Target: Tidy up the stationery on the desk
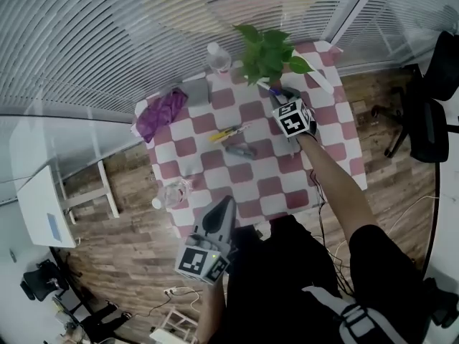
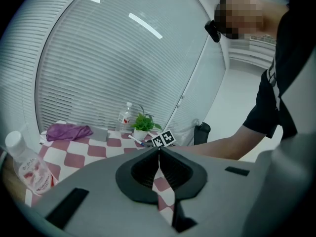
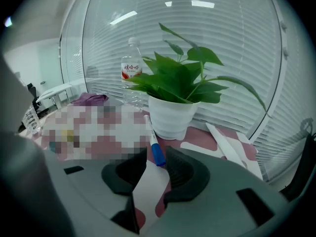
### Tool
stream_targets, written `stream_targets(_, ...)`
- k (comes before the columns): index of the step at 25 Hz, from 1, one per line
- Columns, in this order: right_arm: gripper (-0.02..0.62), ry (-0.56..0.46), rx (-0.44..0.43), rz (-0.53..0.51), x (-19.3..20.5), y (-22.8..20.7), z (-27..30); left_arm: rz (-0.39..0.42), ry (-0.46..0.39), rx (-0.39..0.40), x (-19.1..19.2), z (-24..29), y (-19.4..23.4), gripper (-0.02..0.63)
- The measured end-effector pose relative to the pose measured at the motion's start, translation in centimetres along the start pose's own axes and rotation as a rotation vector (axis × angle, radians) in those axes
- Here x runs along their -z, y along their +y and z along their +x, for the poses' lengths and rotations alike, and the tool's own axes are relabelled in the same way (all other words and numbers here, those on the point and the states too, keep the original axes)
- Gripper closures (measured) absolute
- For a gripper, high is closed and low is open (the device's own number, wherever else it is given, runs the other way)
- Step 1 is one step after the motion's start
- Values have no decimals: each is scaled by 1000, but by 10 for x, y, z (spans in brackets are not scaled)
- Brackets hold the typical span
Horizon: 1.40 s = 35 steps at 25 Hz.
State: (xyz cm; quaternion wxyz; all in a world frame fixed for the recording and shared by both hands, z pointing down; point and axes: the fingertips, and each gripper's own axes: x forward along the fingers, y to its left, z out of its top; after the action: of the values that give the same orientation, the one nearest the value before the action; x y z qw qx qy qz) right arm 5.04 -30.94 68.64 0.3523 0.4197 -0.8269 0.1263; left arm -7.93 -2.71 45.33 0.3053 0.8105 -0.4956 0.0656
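tongs on the right (image 3: 155, 158) stood released, jaws apart, with the blue-capped end of a white marker pen (image 3: 152, 135) lying between them, pads not pressing it. the pen lay on the checked tabletop (image 1: 251, 170) just in front of the potted plant (image 3: 173, 113), its far end near the white pot. left tongs (image 2: 159, 149) were clenched on nothing, well away from the plant, off the tabletop's near edge. a yellow pen (image 1: 226, 132) and a grey item (image 1: 240, 149) lay nearer the person than the plant; a water bottle (image 1: 217, 56) stood beside the plant, a purple cloth (image 1: 161, 113) farther left of it
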Motion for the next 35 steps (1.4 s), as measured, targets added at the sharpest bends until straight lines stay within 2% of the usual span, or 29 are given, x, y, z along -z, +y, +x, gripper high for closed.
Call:
stream_targets(4, 460, 32, -10, -31, 2, -4, 16, -8, 4, -2, -1, 5, 4, 571)
stream_targets(8, 479, 65, -34, 11, 10, -5, 23, -6, 7, -6, -1, 5, 7, 571)
stream_targets(18, 499, 73, -52, -26, 11, 3, 21, -4, -17, -26, -3, 0, 8, 571)
stream_targets(27, 506, 33, -70, 67, -3, 23, -4, 14, -35, 12, -7, -2, -5, 571)
stream_targets(31, 506, 9, -56, 101, 1, 32, -20, 51, -40, 36, -11, -7, -10, 571)
stream_targets(35, 506, 34, 6, 105, 11, 42, -40, 68, -48, 41, -15, -13, -10, 571)
